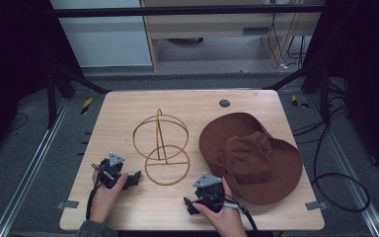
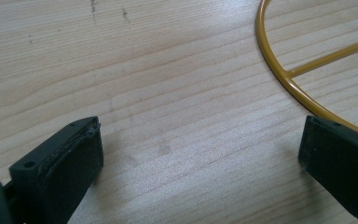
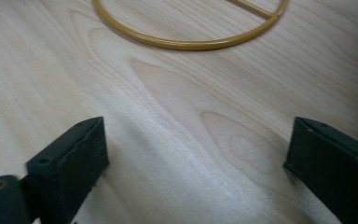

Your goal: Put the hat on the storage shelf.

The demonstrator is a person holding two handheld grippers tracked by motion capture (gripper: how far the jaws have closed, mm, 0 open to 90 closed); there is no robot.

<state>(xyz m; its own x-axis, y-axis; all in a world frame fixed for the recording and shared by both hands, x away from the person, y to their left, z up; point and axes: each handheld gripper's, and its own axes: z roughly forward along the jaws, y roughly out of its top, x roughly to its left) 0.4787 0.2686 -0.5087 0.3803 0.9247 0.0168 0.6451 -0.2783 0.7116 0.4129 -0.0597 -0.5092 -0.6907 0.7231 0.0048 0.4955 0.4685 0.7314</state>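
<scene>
A brown wide-brimmed hat point(image 1: 252, 156) lies on the right half of the wooden table point(image 1: 128, 111). A gold wire stand point(image 1: 161, 143), with a flat base ring and upright hoops, sits at the table's middle. My left gripper point(image 1: 132, 178) rests low near the front left, its jaws pointing at the base ring. It is open point(image 2: 200, 140), with bare wood between the jaws and the ring's rim point(image 2: 284, 79) just beyond the right one. My right gripper point(image 1: 191, 204) sits near the front edge, in front of the hat. It is also open point(image 3: 196, 140), facing the ring point(image 3: 186, 44).
A small dark round disc point(image 1: 224, 103) sits near the table's far edge. Cables point(image 1: 340, 177) trail on the floor to the right. Metal rails point(image 1: 34, 163) run along both sides of the table.
</scene>
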